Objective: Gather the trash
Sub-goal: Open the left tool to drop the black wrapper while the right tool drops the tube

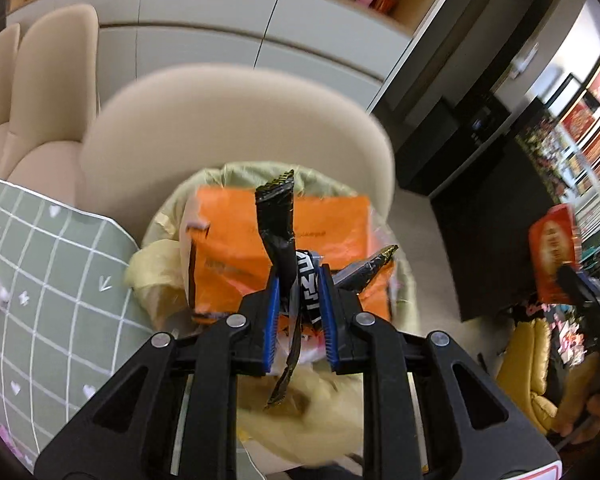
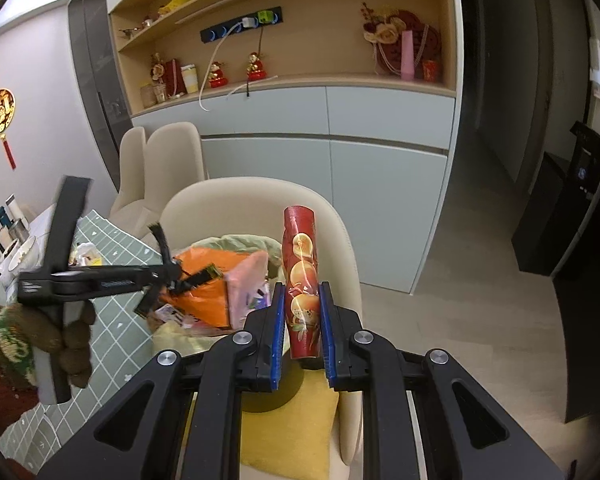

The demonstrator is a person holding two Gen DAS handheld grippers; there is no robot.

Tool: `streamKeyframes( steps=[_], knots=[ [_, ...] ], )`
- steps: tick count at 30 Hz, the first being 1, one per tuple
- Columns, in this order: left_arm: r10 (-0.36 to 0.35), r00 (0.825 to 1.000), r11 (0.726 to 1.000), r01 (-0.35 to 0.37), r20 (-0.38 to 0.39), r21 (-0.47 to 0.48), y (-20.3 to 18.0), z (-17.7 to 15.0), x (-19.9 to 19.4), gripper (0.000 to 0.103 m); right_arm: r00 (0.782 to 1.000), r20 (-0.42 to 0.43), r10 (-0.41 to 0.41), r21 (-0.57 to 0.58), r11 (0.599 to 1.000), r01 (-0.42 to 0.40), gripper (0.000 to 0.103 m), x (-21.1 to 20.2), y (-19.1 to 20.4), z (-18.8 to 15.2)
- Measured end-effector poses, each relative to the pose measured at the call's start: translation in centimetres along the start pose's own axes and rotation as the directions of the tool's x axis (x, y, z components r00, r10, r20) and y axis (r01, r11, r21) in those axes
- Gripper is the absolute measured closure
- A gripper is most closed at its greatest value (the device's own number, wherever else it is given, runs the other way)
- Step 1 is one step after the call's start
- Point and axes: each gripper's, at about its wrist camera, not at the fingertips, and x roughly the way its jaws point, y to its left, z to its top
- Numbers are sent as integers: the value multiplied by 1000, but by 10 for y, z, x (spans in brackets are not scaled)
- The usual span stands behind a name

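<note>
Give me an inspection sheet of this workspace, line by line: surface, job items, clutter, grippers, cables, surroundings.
Surface: table under green grid cloth, beside a beige chair.
Job's things: black wrapper; red box printed with fruit; trash bag on the chair, holding an orange packet.
Clutter: bottles at the table's far end.
Grippers: left hand-held gripper shut on the wrapper above the bag; right hand-held gripper shut on the box.
Cables: white cable hanging from the shelf.
Surroundings: cabinet, ornaments, dark hallway.

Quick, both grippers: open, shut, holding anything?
Left gripper: shut on black wrapper, over the trash bin.
Right gripper: shut on red packet.
</note>
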Motion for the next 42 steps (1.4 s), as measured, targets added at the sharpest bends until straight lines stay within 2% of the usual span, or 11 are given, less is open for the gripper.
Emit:
streamKeyframes(
  steps=[6, 10, 13, 15, 17, 21, 23, 26, 30, 39, 42],
  knots=[
    [57, 992, 998, -56, -112, 7, 3, 7, 45, 85, 999, -35, 10, 29, 1000, -9, 86, 30, -21, 3],
    [86, 976, 996, -83, -200, 23, 1, 3, 74, 85, 998, -55, 13, 52, 999, -11, 86, 46, -29, 4],
    [114, 969, 993, -103, -220, 61, -5, 2, 87, 85, 998, -59, 15, 62, 998, -11, 86, 54, -35, 6],
    [108, 974, 993, -96, -199, 67, -8, 5, 83, 83, 998, -62, 16, 65, 998, -11, 86, 56, -35, 7],
    [90, 979, 995, -82, -182, 50, -7, 6, 77, 71, 998, -61, 20, 67, 998, -16, 86, 57, -33, 7],
    [35, 992, 999, -38, -123, -20, 10, 8, 49, 58, 997, -59, 45, 58, 997, -42, 86, 63, -26, 10],
    [1, 997, 999, -5, -80, -48, 16, 7, 28, 42, 996, -61, 68, 49, 997, -65, 86, 67, -19, 12],
    [-6, 1000, 998, 8, 25, -59, 21, 5, -11, 41, 990, -69, 119, 24, 993, -118, 86, 79, 3, 17],
    [14, 987, 996, 0, 158, -84, 22, -3, -63, 35, 977, -89, 194, -1, 981, -195, 86, 99, 34, 26],
    [92, 965, 981, -45, 246, -189, 52, -48, -130, 34, 952, -163, 260, -61, 960, -273, 85, 145, 87, 30],
    [133, 960, 972, -77, 247, -224, 67, -67, -143, 34, 950, -173, 259, -66, 960, -274, 67, 148, 93, 27]
  ],
)
